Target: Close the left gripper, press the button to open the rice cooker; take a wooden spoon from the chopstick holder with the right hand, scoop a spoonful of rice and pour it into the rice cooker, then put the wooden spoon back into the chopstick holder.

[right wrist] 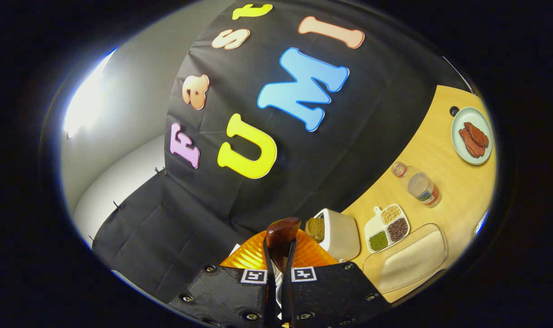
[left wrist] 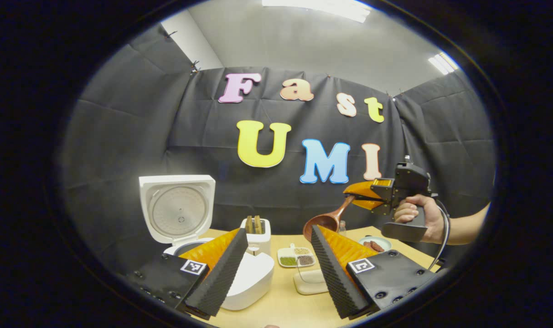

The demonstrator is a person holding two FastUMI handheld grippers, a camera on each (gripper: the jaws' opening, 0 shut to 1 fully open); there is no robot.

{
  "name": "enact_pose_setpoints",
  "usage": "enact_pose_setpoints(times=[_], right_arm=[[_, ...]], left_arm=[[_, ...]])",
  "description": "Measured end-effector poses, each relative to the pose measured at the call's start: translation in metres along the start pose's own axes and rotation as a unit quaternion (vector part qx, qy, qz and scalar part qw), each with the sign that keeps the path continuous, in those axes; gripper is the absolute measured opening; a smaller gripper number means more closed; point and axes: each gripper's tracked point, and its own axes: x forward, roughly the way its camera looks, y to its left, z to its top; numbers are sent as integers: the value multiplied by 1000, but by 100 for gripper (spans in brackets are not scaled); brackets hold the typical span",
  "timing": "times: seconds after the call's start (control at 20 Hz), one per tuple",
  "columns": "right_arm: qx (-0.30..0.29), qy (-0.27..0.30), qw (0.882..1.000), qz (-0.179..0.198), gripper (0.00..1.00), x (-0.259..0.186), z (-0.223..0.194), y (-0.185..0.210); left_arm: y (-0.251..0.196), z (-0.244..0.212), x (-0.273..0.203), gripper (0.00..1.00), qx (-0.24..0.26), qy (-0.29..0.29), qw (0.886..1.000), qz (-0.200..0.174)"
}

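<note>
Between the right gripper's (right wrist: 279,255) jaws, wooden spoon (right wrist: 281,234) clamped

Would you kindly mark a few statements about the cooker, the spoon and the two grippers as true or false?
1. The rice cooker has its lid up. True.
2. The right gripper holds the wooden spoon. True.
3. The left gripper is shut on the spoon. False: its fingers stand apart, holding nothing.
4. The spoon stands in the chopstick holder. False: it is held up in the air, away from the holder.
5. A divided dish of grains lies between the holder and the rice tray. True.
</note>
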Motion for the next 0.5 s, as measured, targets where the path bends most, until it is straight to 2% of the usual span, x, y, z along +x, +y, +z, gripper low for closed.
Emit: enact_pose_setpoints(times=[0.3,0.5], right_arm=[[-7,-44,998,-53,5,-66,49,-51],[-31,-69,993,-95,5,-104,79,-87]], left_arm=[[-19,-2,14,96,-3,6,1000,-2],[-36,-4,18,97,-5,11,1000,-4]])
